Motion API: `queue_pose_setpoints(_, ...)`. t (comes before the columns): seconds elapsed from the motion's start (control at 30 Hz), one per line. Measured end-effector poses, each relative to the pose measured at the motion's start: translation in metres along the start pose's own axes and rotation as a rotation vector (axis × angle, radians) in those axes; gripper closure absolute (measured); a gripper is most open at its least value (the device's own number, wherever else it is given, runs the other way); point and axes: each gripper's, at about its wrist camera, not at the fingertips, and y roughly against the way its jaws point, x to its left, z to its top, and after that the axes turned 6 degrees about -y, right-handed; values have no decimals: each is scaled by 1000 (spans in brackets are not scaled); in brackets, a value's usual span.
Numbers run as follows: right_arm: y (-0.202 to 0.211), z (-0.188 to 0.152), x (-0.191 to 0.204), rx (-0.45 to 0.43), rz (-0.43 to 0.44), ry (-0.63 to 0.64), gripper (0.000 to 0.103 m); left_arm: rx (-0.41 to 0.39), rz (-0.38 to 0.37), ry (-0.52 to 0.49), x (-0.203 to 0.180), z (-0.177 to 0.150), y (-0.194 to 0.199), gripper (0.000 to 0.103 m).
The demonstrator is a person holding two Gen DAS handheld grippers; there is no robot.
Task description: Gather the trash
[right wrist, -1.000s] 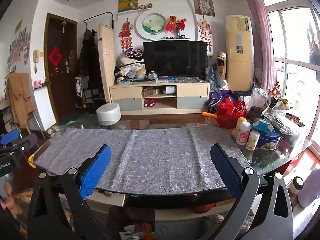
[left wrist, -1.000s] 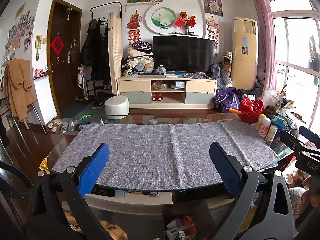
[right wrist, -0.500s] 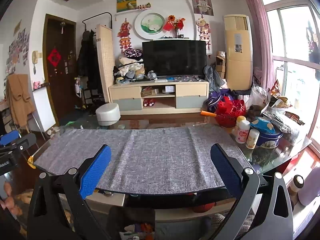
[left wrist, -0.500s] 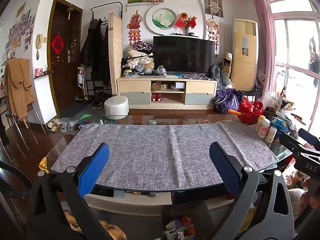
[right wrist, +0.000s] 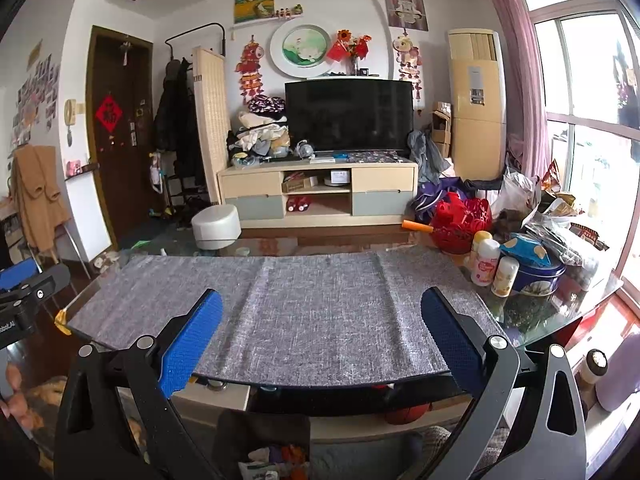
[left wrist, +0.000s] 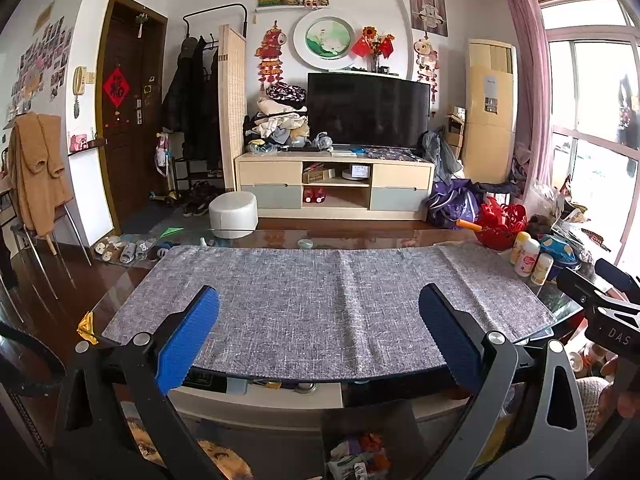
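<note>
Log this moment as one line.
left tool: open, empty | right tool: open, empty | both over grey mat | no trash held

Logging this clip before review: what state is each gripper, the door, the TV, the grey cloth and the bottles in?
Left gripper: open, empty.
Right gripper: open, empty.
Dark brown wooden door: closed.
Black flat-screen TV: screen dark.
Grey woven table cloth: spread flat, creased, nothing on it.
Three small white bottles: upright, capped, beside the cloth.
Blue round tin: a blue packet on top.
</note>
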Motion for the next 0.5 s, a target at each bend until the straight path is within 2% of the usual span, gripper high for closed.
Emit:
queue_pose_setpoints(0.43,0,-4,-2,5,-1,1,3,0,-2,14,-2,0,3,8)
queue_pose_setpoints(0.5,0,-5,-3,8,3,1,3,-1,26,9,-5,0,4,8)
